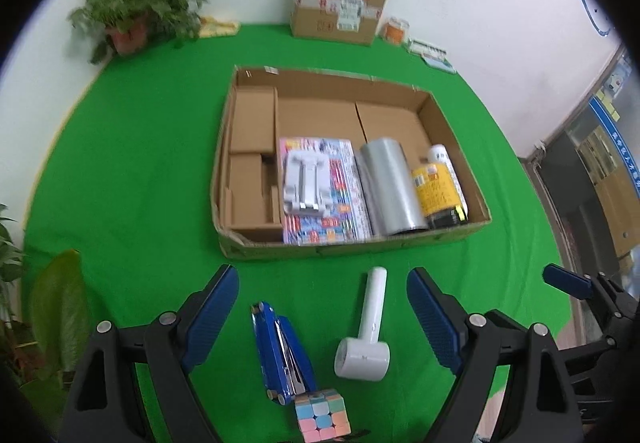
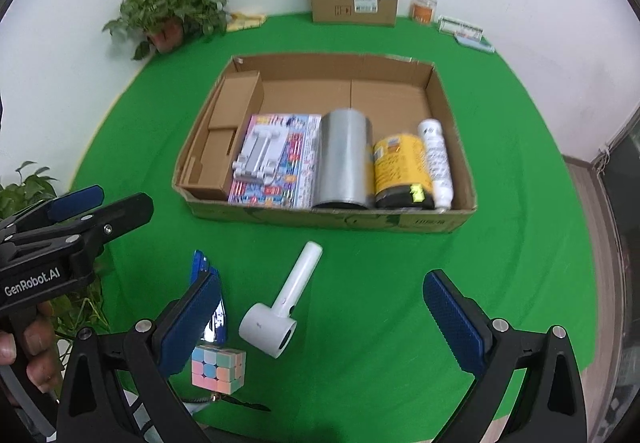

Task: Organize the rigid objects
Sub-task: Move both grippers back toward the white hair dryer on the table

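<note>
On the green cloth near the front lie a blue stapler [image 1: 280,355], a white hammer-shaped device [image 1: 364,343] and a pastel puzzle cube [image 1: 322,417]. My left gripper [image 1: 324,313] hangs open above them, touching none. The right wrist view shows the same stapler [image 2: 212,303], device [image 2: 280,307] and cube [image 2: 218,369] under my open right gripper [image 2: 324,319]. Behind them stands an open cardboard tray [image 1: 352,245] holding a magazine with a white stand [image 1: 304,179], a silver cylinder [image 1: 390,187], a yellow can [image 1: 436,191], a white bottle [image 1: 442,157] and small brown boxes [image 1: 252,123].
A sealed cardboard box [image 1: 340,3], an orange jar [image 1: 396,29] and small packets [image 1: 430,51] line the back wall. Potted plants stand at the back left [image 1: 136,11] and left edge [image 1: 56,307]. A person's hand [image 2: 24,351] holds the left gripper [image 2: 120,199].
</note>
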The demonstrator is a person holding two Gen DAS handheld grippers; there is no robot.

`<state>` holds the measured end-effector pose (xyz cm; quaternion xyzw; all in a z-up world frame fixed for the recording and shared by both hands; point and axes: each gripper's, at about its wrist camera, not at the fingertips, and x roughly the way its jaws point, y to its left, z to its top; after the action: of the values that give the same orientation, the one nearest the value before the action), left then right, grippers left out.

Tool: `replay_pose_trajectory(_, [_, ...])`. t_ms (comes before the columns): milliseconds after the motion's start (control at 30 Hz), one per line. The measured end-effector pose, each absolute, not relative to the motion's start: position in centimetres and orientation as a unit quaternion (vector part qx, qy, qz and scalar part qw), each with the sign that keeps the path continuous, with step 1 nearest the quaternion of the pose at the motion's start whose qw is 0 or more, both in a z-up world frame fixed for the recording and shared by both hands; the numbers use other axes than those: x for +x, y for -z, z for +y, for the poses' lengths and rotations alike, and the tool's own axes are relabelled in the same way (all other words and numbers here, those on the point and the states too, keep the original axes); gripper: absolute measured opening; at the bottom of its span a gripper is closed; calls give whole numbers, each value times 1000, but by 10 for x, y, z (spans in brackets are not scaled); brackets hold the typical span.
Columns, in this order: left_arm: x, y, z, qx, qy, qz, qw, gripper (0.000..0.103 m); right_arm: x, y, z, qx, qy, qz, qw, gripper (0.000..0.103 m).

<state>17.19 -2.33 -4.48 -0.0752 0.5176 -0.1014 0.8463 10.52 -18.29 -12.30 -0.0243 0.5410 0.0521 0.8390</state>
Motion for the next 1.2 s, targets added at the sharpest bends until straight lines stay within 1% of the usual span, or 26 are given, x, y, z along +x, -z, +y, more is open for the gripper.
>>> replay_pose_trajectory(267, [189,124,-24,-115,152,618,762,85,112,171,-168,-21,-56,591,804,102])
replay_pose_trajectory(433, [191,174,-43,-126,193,666,710,85,108,190,-177,-28,-43,616,786,102])
replay_pose_trajectory(600, [188,219,-75,-123,223,716,650,83,92,214,-195,-27,-28,661,750,102])
replay_pose_trajectory(633, [186,226,-81,-131,232,727,634,81,89,216,-197,-27,-27,666,745,102])
replay_pose_trajectory(667, [183,230,-89,-143,241,735,617,79,85,219,-200,-27,-27,673,739,102])
replay_pose_trajectory(700, [180,233,-97,-158,249,742,602,81,81,222,-201,-27,-28,680,732,102])
replay_pose_trajectory(867, [172,232,-127,-230,315,732,559,80,69,232,-214,-25,-27,698,715,102])
replay_pose_trajectory(1033, [180,229,-108,-215,274,719,601,80,69,244,-221,-15,-33,699,714,102])
replay_pose_trajectory(1200, [190,227,-84,-221,224,707,633,80,81,272,-206,-35,-65,665,743,102])
